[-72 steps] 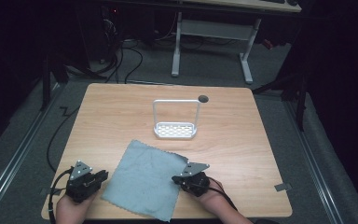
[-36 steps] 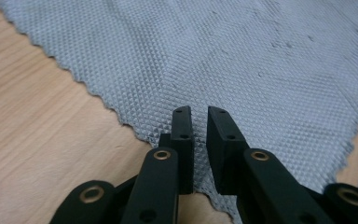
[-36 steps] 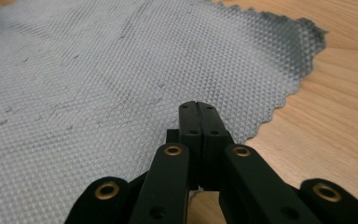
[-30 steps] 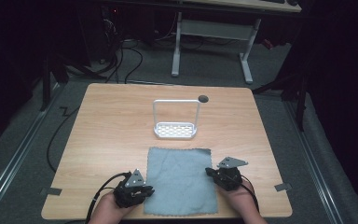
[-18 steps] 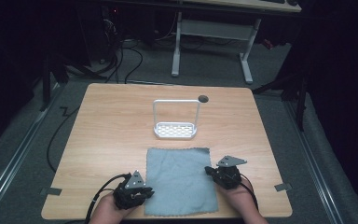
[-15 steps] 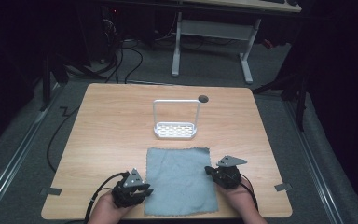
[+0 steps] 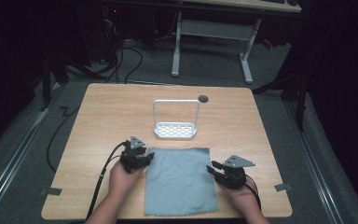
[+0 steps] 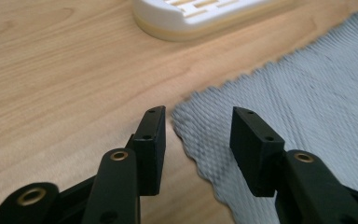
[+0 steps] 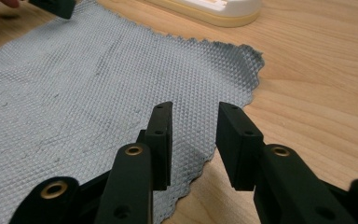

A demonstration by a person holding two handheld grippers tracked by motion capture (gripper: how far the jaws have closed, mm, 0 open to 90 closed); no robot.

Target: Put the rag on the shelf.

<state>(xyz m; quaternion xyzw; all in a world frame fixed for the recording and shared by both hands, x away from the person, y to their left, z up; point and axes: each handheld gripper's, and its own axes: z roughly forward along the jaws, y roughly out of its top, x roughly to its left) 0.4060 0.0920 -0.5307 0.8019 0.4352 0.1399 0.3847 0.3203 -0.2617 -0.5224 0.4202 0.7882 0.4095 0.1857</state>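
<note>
High view first: on the wooden table point(image 7: 107, 112) a grey cloth point(image 7: 179, 179) lies spread flat in the near middle, between the two hands. It looks already laid out and smoothed — no big fold or bunch is visible — so I judge that the spreading is done and the next handling, maybe a fold or a lift toward the white rack point(image 7: 175, 122), is not yet begun. The rack stands just beyond the far edge of the cloth, apart from it, with nothing on it.

The cloth is roughly rectangular, with small zigzag edges and a fine waffle weave; a few faint dark marks are on its surface. It lies fully on the table, and its near edge comes close to the near edge of the table.

The left gripper point(image 7: 138, 158) is at the far left corner of the cloth. In the left gripper view its jaws stand apart, one over bare wood and one over the cloth, so that the corner point(image 8: 186, 109) sits in the gap between them — nothing is pinched.

The right gripper point(image 7: 223, 171) is at the right edge of the cloth, about halfway along it. In the right gripper view its jaws are also apart, straddling that edge point(image 9: 200, 161), and they hold nothing. Whether they touch the cloth I cannot tell.
</note>
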